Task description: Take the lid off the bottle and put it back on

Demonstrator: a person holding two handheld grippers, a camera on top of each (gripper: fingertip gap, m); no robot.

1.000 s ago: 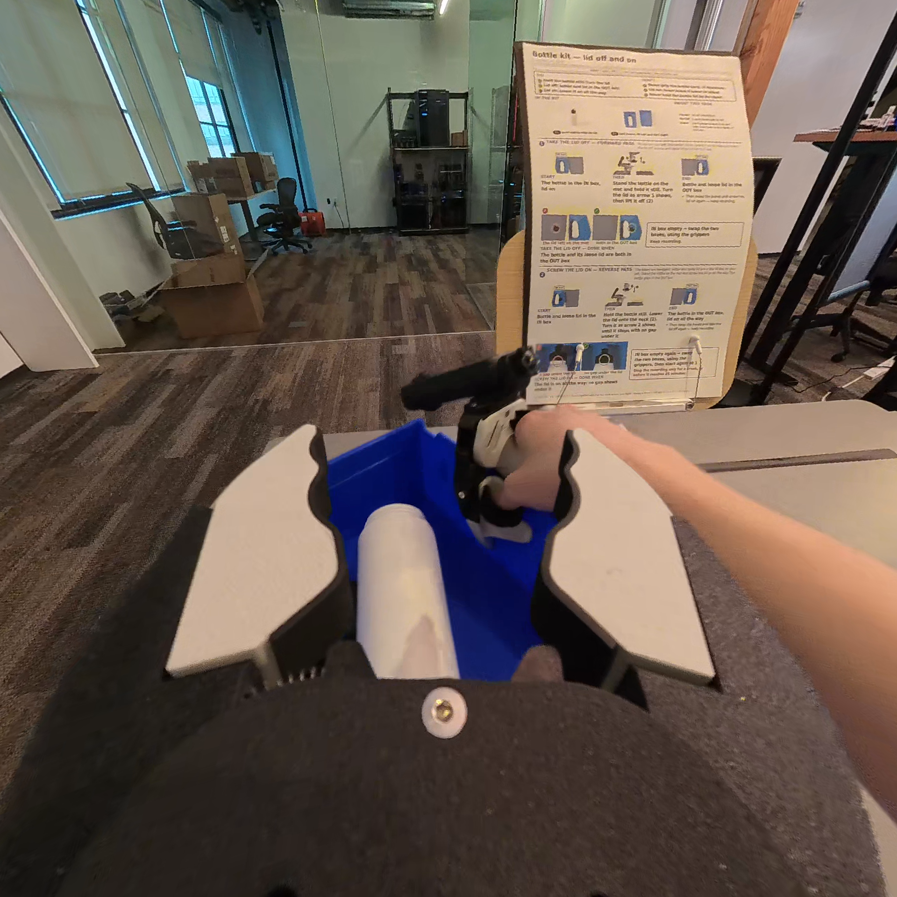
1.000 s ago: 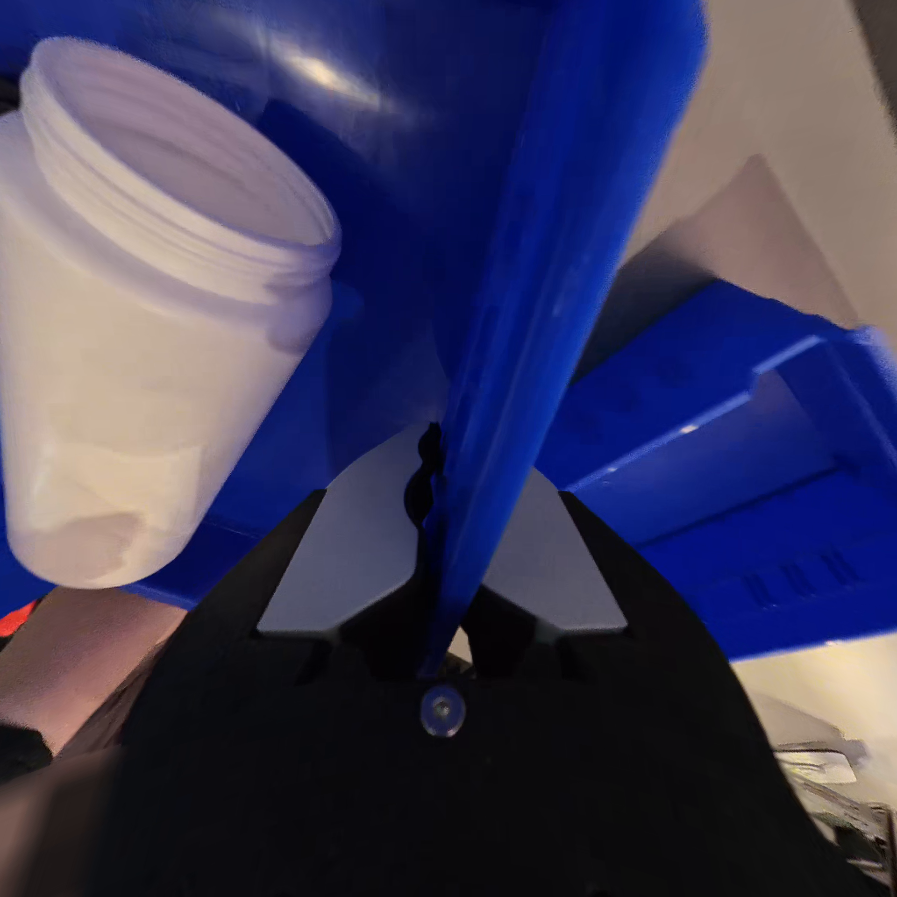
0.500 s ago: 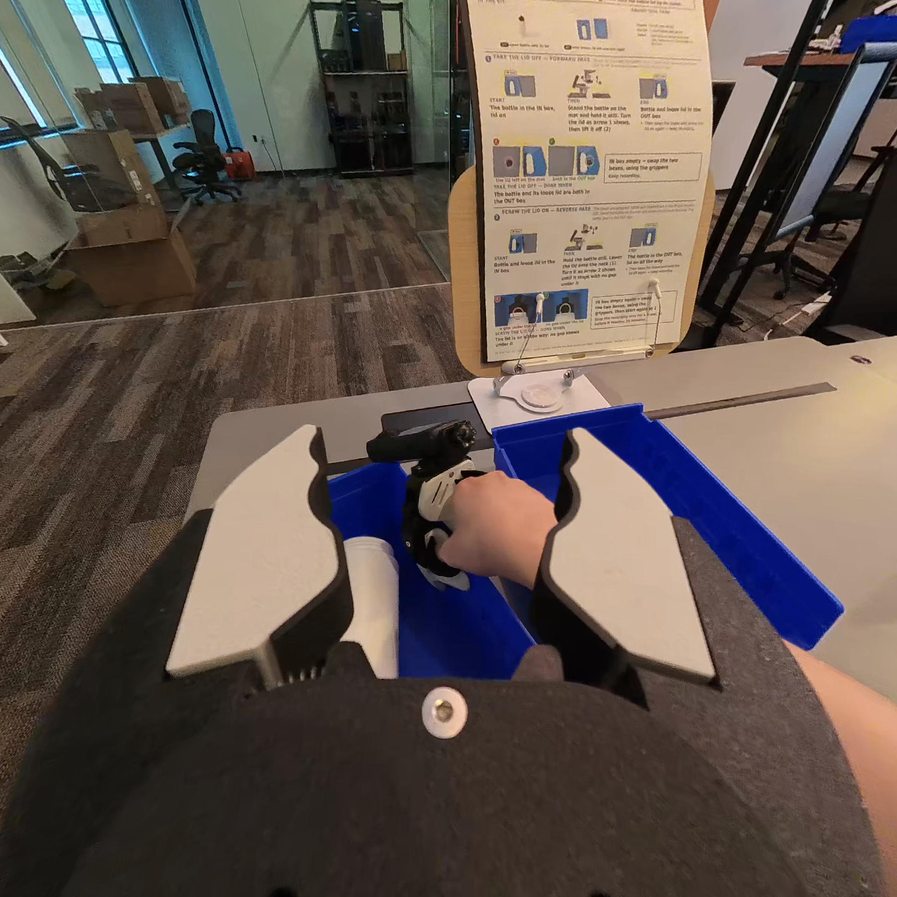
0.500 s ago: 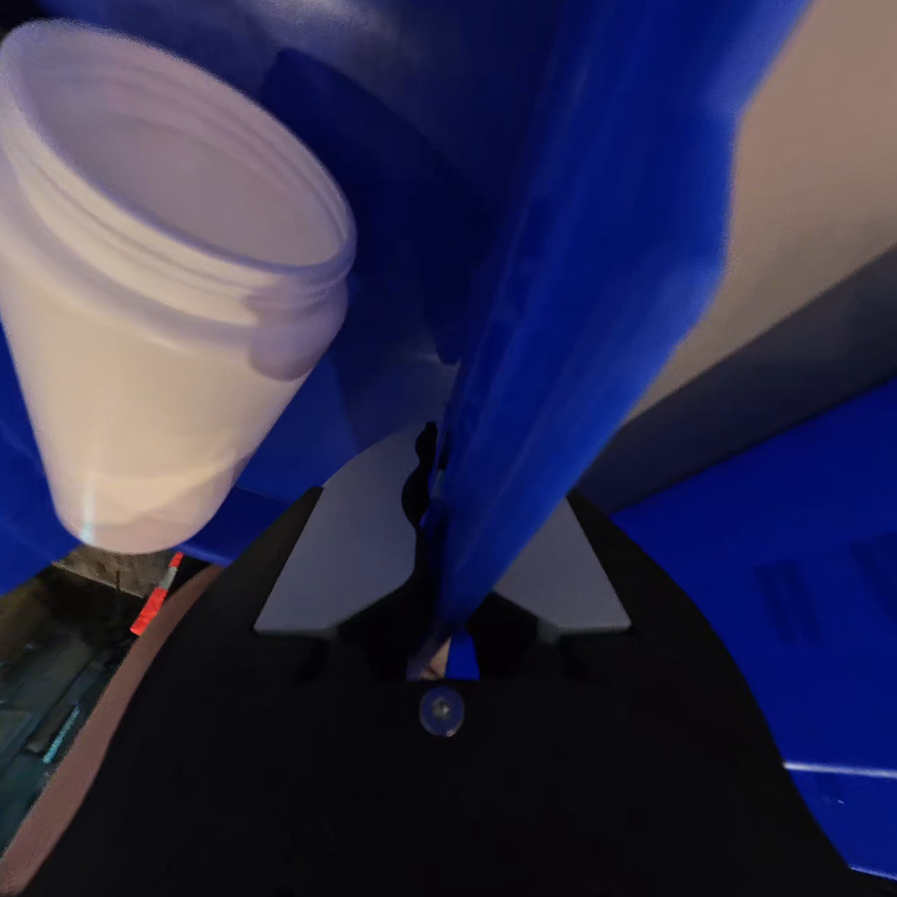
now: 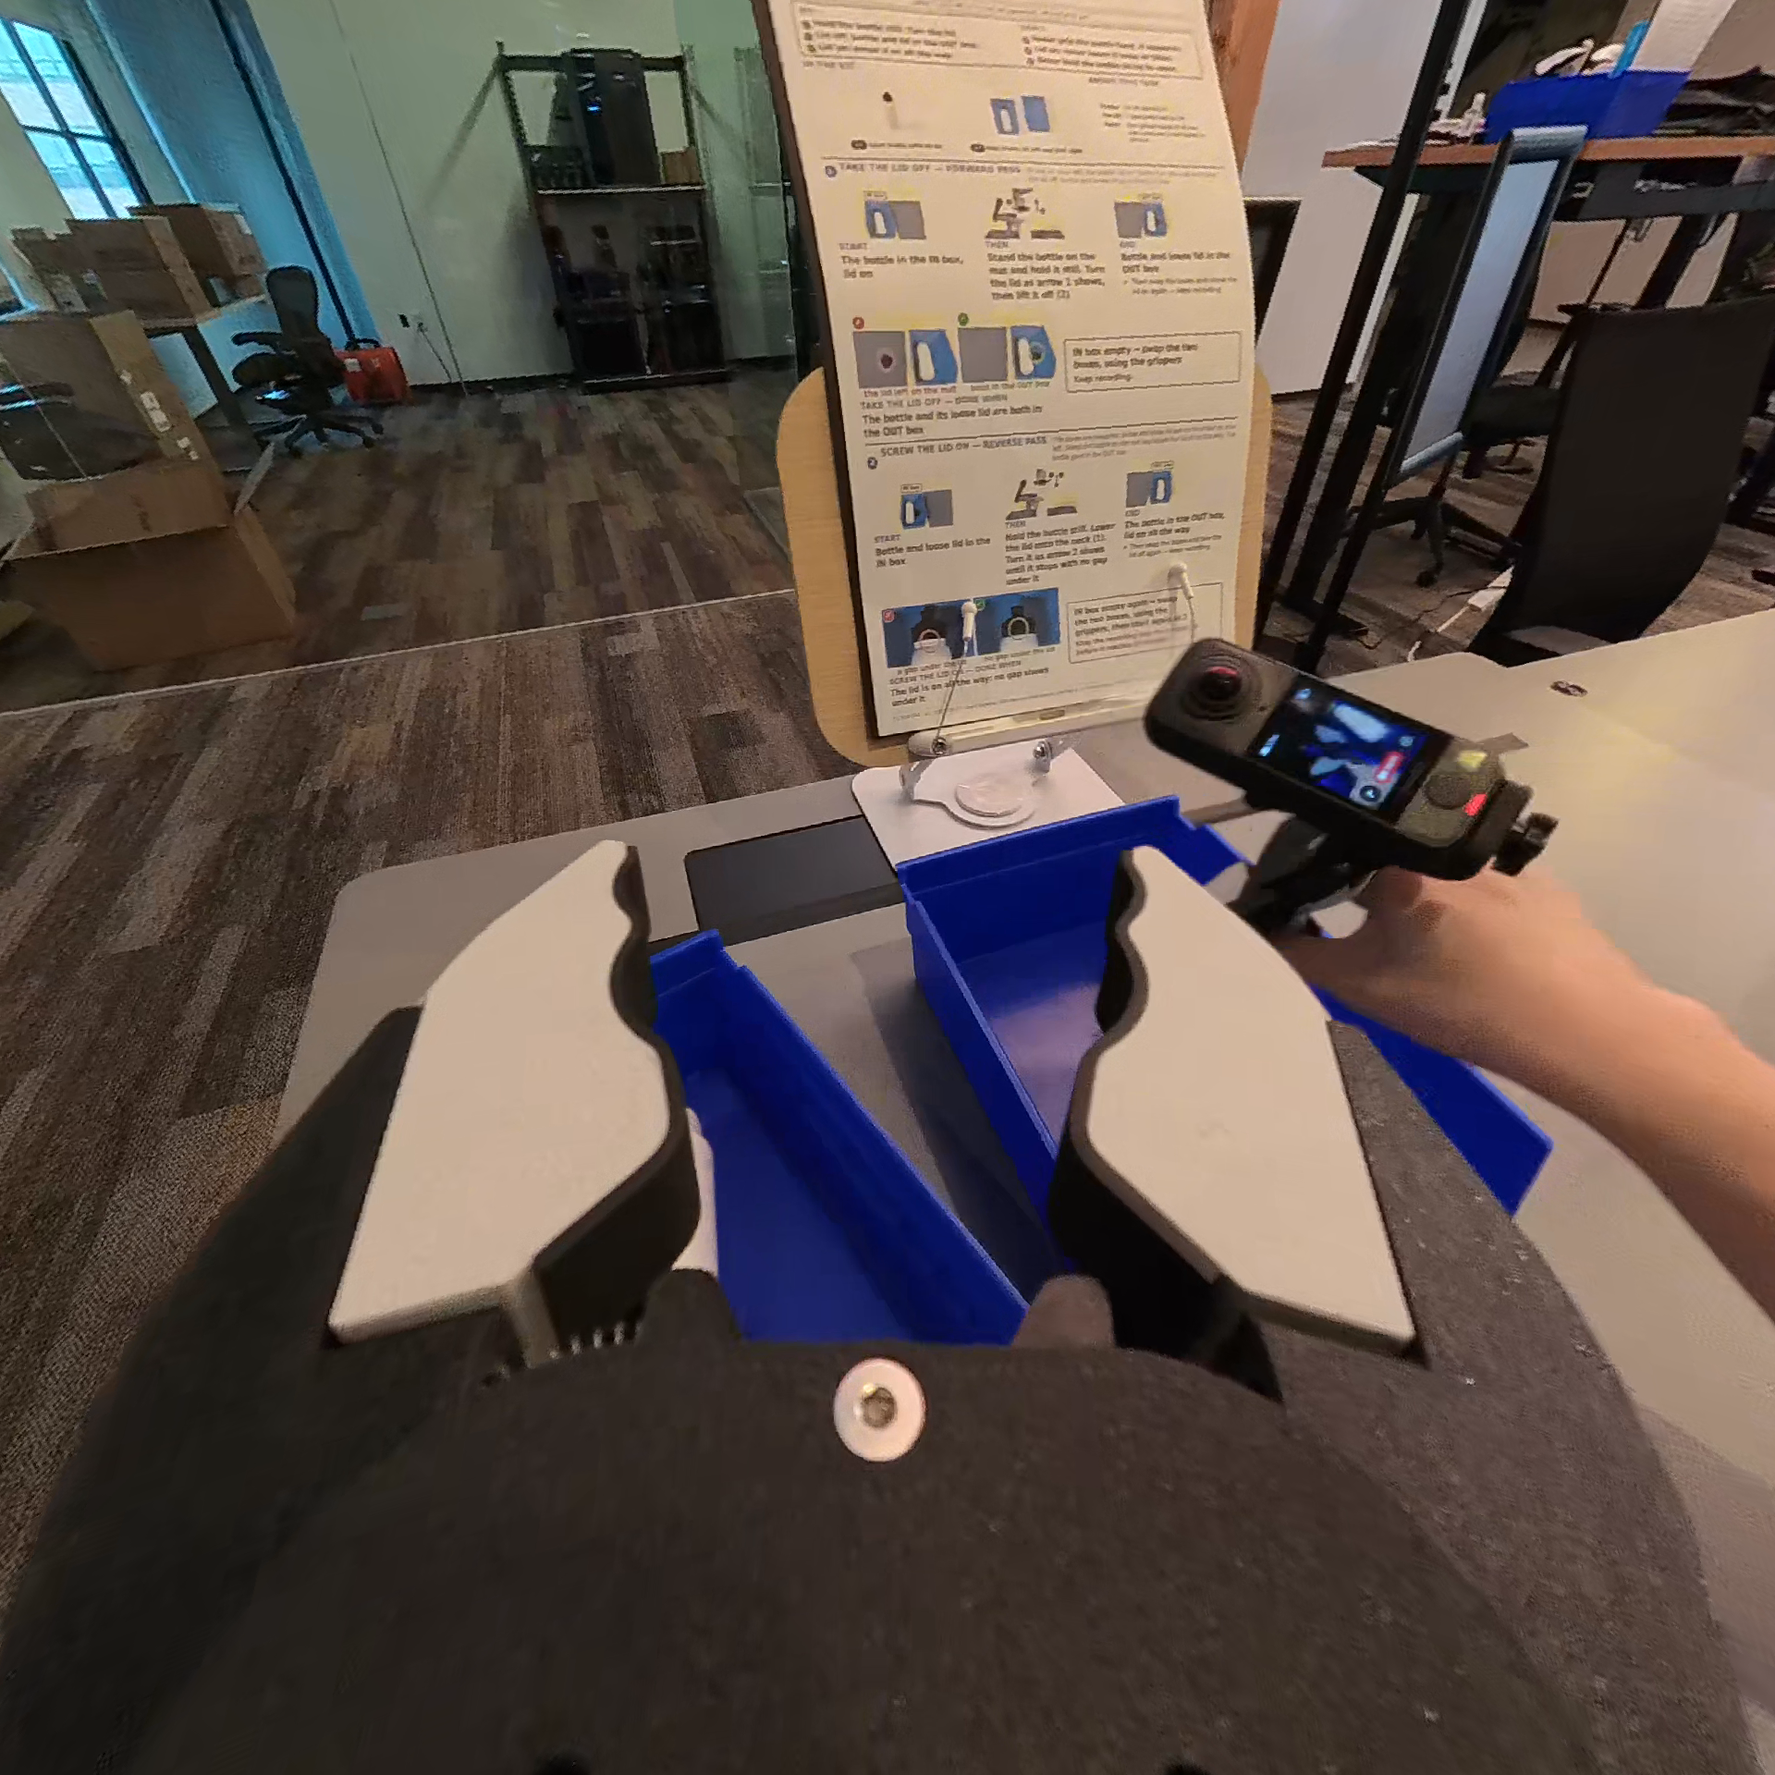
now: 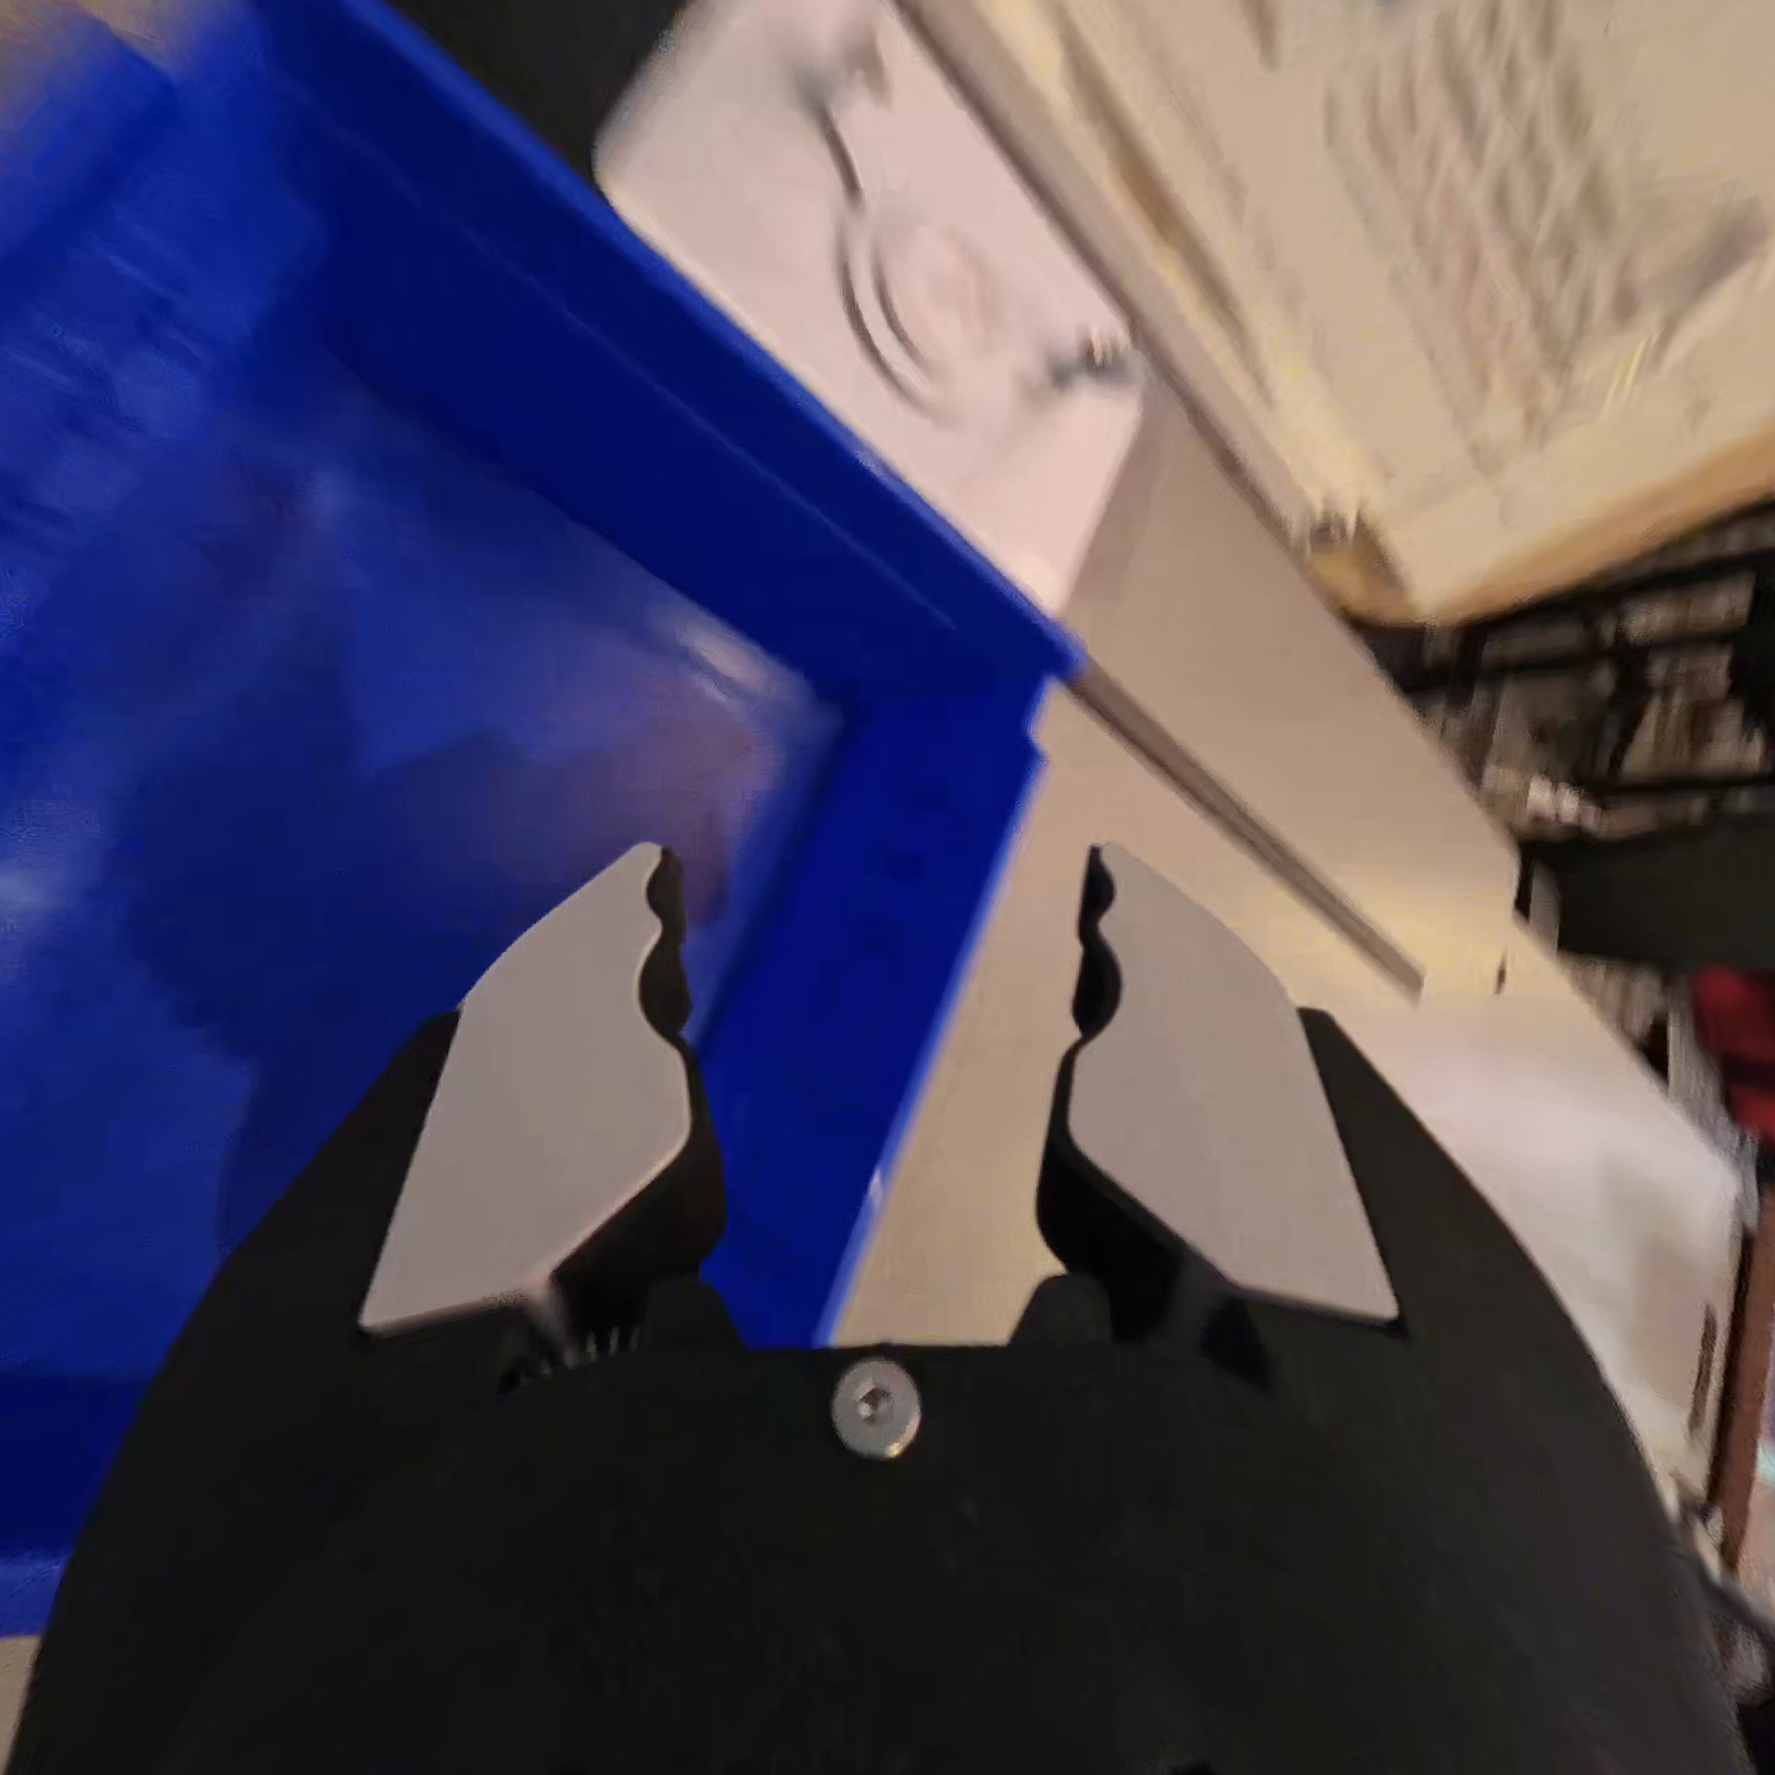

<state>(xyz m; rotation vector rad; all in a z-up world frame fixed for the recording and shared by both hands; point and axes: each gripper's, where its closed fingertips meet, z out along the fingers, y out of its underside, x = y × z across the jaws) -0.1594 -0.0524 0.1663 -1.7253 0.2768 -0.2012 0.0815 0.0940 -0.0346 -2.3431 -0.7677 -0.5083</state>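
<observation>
The white bottle [image 5: 699, 1201] shows only as a sliver behind my left gripper's left finger, lying in the left blue bin [image 5: 816, 1181]. I see no lid on it or elsewhere. My left gripper [image 5: 874, 864] is open and empty, above and in front of both bins. The right blue bin [image 5: 999, 922] looks empty. My right gripper [image 6: 879, 855] is open and empty, with that bin's right wall [image 6: 864, 1009] between its fingers, near the far corner. In the left wrist view a hand [image 5: 1460, 970] holds it, its camera [image 5: 1335, 759] on top.
A grey mat [image 5: 845, 999] lies between the bins on the grey table [image 5: 1633, 730]. An instruction sheet [image 5: 1018, 365] on a wooden board stands behind them on a white base plate [image 5: 1085, 792]; the plate also shows in the right wrist view [image 6: 768, 192]. The table's left edge drops to carpet.
My right gripper was shut on the wall of the bin that holds the bottle. It has let go, opened and moved to the right bin's right wall. The left view has pulled back.
</observation>
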